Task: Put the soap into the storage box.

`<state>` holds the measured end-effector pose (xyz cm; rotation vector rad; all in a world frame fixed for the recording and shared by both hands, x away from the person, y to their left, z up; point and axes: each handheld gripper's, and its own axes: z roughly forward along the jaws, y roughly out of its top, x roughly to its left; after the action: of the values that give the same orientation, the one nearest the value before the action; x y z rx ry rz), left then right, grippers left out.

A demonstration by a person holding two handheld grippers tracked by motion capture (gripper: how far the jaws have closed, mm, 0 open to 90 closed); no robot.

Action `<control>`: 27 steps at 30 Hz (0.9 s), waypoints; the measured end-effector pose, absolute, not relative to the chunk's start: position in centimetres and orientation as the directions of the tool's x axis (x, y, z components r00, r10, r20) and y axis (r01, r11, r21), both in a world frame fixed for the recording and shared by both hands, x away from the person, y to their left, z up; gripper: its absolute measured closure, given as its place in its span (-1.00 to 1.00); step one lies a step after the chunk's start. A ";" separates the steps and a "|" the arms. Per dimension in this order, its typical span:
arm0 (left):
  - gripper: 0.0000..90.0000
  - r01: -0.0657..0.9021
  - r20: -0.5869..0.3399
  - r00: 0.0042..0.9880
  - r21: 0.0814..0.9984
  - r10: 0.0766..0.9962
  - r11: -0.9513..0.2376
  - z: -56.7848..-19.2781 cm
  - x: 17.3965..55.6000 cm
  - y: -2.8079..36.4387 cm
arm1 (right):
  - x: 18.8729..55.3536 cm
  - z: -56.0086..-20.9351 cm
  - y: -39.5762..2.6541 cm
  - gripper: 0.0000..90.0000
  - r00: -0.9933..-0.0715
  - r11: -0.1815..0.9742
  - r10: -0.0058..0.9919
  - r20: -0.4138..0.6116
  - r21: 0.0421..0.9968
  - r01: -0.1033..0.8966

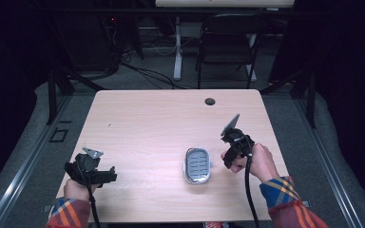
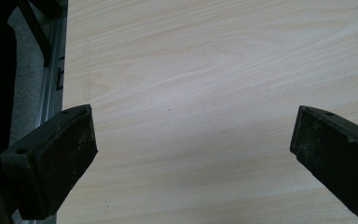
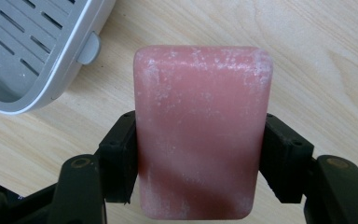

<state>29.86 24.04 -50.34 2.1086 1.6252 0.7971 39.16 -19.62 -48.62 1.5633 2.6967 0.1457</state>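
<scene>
Soap — a pink bar, dusted white — is sitting clamped between the jaws of my right gripper, which I'm holding over the table just beside the grey soap dish (slotted, nothing in it). My left gripper is resting near the table's left edge, jaws gaping wide over bare wood.

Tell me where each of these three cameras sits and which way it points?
High view: above the person's side, looking forward and down on the table; both hands show.
Left gripper view: on the left claw, facing bare tabletop between open jaws.
Right gripper view: on the right claw, clamping pink soap.
Shared: the soap dish, high and right.
</scene>
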 end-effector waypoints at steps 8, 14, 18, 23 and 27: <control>-1.00 0.756 0.214 0.185 0.593 0.959 -0.278 -50.3 30.1 23.8 | 39.4 -48.0 -18.9 -0.17 -0.529 0.526 0.848 0.031 0.068 0.848; -1.00 0.756 0.211 0.187 0.593 0.959 -0.278 -50.3 30.1 23.7 | 39.4 -47.5 -18.1 -0.17 -0.540 0.537 0.841 0.031 0.074 0.840; -1.00 0.756 0.211 0.192 0.591 0.958 -0.281 -50.3 30.3 23.6 | 39.6 -47.1 -17.7 -0.17 -0.554 0.552 0.832 0.027 0.060 0.832; -1.00 0.753 0.212 0.193 0.594 0.958 -0.283 -50.3 30.3 23.5 | 39.5 -46.8 -17.1 -0.17 -0.549 0.546 0.835 0.028 0.085 0.834; -1.00 0.753 0.212 0.193 0.594 0.958 -0.283 -50.3 30.2 23.5 | 39.5 -46.3 -16.7 -0.17 -0.560 0.557 0.828 0.022 0.078 0.827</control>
<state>30.25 23.53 -50.33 2.1172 1.6088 0.7909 39.53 -16.72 -46.27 1.4651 2.7564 0.1239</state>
